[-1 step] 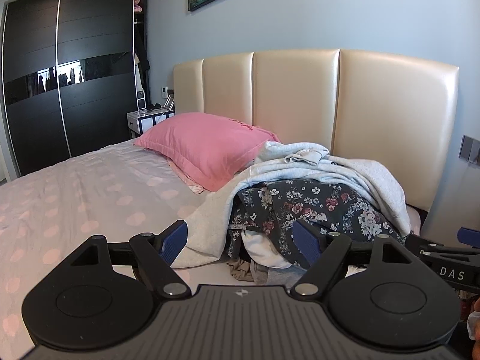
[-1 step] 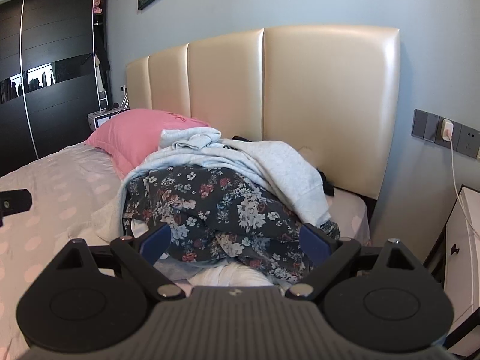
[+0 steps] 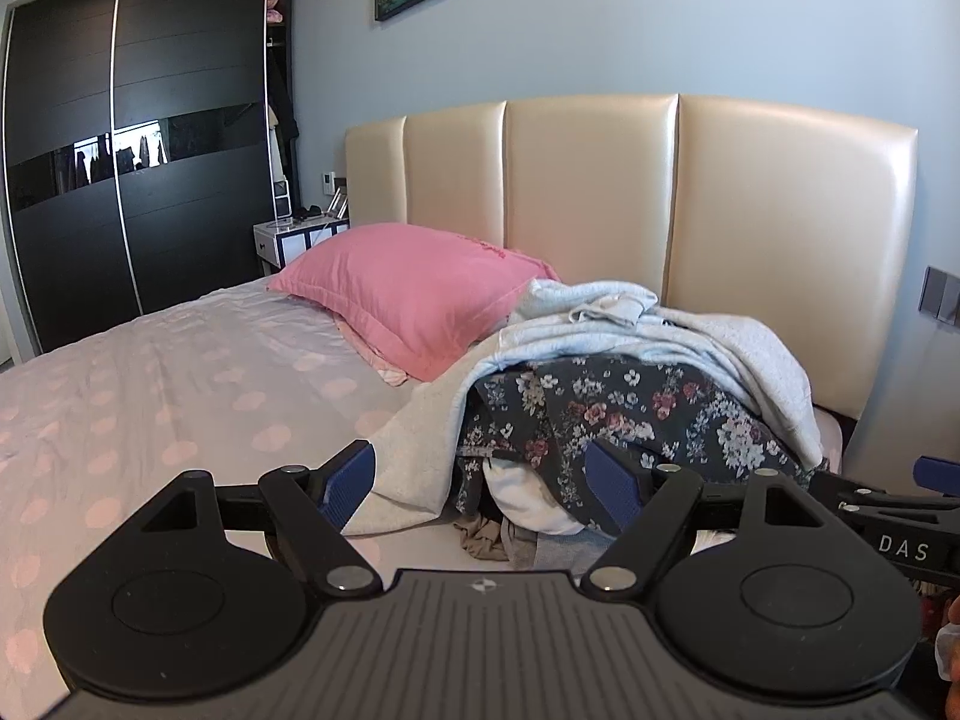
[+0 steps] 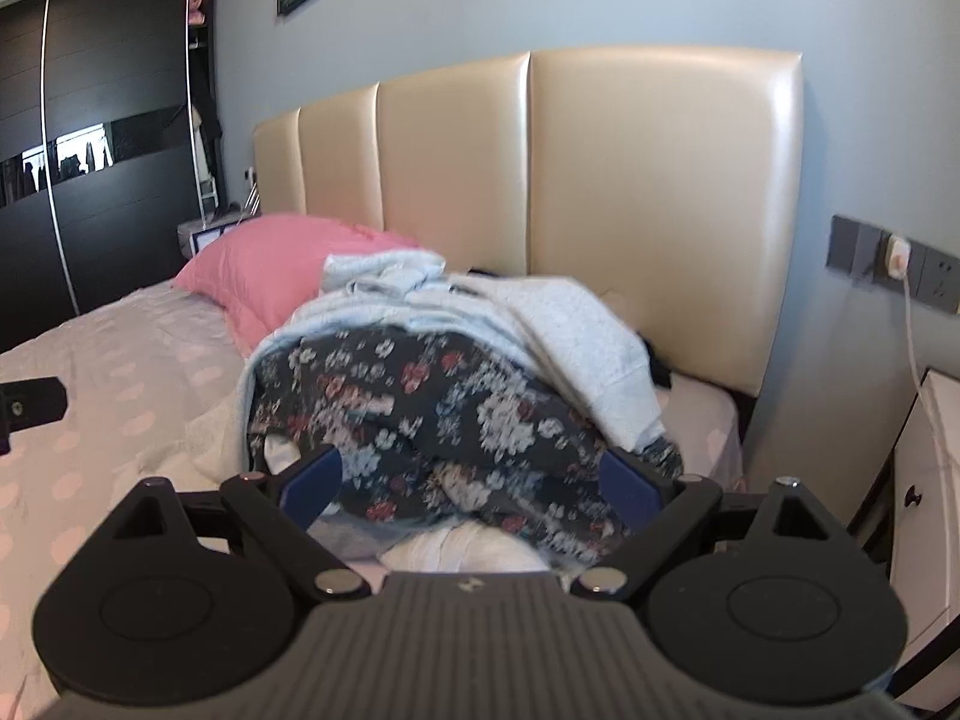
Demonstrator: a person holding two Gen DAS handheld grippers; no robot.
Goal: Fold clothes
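A heap of clothes lies at the head of the bed. A dark floral garment [image 3: 606,414] [image 4: 432,414] sits under a light grey sweatshirt [image 3: 648,330] [image 4: 540,324], with white cloth [image 3: 528,498] [image 4: 468,546] below. My left gripper [image 3: 483,483] is open and empty, just short of the heap's front edge. My right gripper [image 4: 471,483] is open and empty, its blue pads [image 4: 312,480] on either side of the floral garment's lower edge. The right gripper also shows in the left wrist view [image 3: 900,516], and part of the left gripper in the right wrist view [image 4: 30,405].
A pink pillow [image 3: 414,288] [image 4: 270,264] lies left of the heap. The dotted bedsheet [image 3: 168,396] [image 4: 90,360] spreads to the left. A cream headboard [image 3: 600,210] [image 4: 600,210] stands behind. A white nightstand [image 4: 924,510] and charger cable [image 4: 909,330] are at the right.
My right gripper has moved closer to the heap; the floral garment now looms larger and sits between the pads. The left gripper has hardly moved.
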